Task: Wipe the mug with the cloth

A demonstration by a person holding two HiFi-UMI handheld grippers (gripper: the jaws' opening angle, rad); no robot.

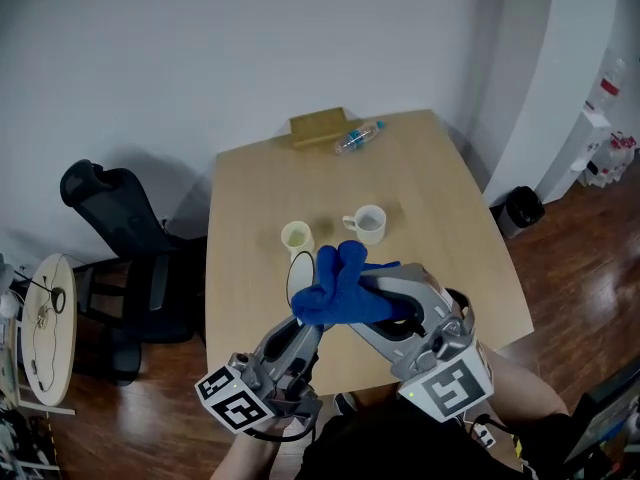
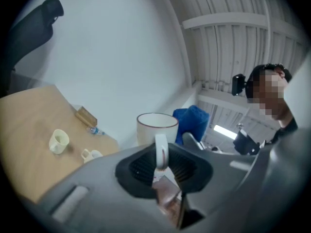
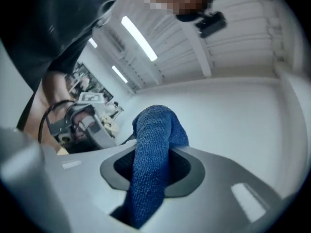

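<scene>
My left gripper [image 1: 303,315] holds a white mug [image 1: 300,276] with a dark rim up above the table's near edge. In the left gripper view its jaws are shut on the mug's handle [image 2: 162,152], and the mug's body [image 2: 156,127] stands upright beyond them. My right gripper [image 1: 376,294] is shut on a blue cloth [image 1: 345,286], which bunches against the mug's right side. The cloth [image 3: 153,149] runs up between the jaws in the right gripper view. From the left gripper the cloth [image 2: 192,123] shows just behind the mug.
On the wooden table [image 1: 440,198] stand a pale yellow cup [image 1: 297,236] and a small white mug [image 1: 368,224]. A plastic bottle [image 1: 358,136] and a wooden block [image 1: 318,128] lie at the far edge. A black office chair [image 1: 120,228] stands at the left, a dark bin [image 1: 520,208] at the right.
</scene>
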